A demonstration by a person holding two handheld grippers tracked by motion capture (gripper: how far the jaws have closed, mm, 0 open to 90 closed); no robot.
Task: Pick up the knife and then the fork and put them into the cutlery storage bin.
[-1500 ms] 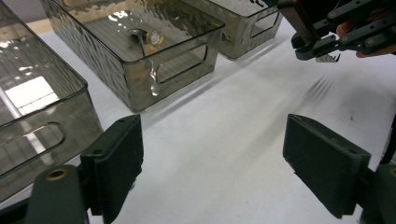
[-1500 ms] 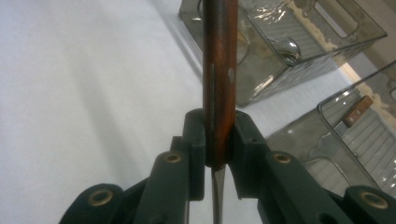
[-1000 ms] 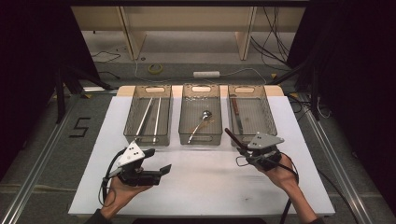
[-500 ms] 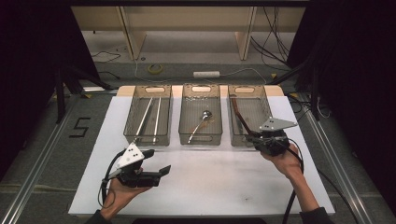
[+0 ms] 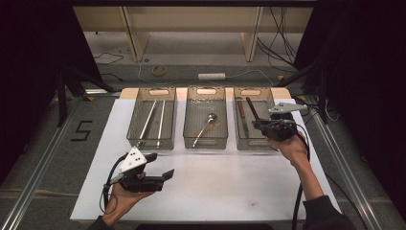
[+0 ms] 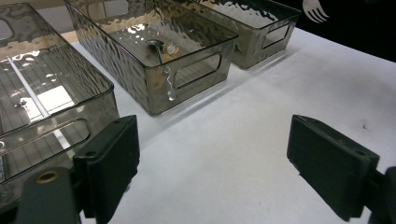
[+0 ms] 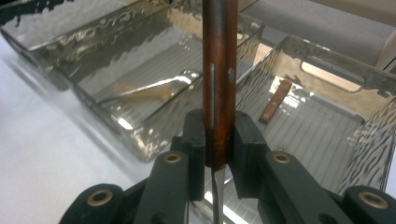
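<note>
I'm carrying a knife [image 7: 218,84] pinched in my right claw [image 5: 265,125] over the three o'clock bin [image 5: 268,141]; next I'm lowering it in beside the other knife [image 5: 241,115]. Left claw [image 5: 160,165] is idling spread.

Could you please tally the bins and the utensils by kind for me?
Clear bins: 3
Metal chopsticks: 2
Spoon: 1
Wooden-handled knives: 2
Total: 8
</note>
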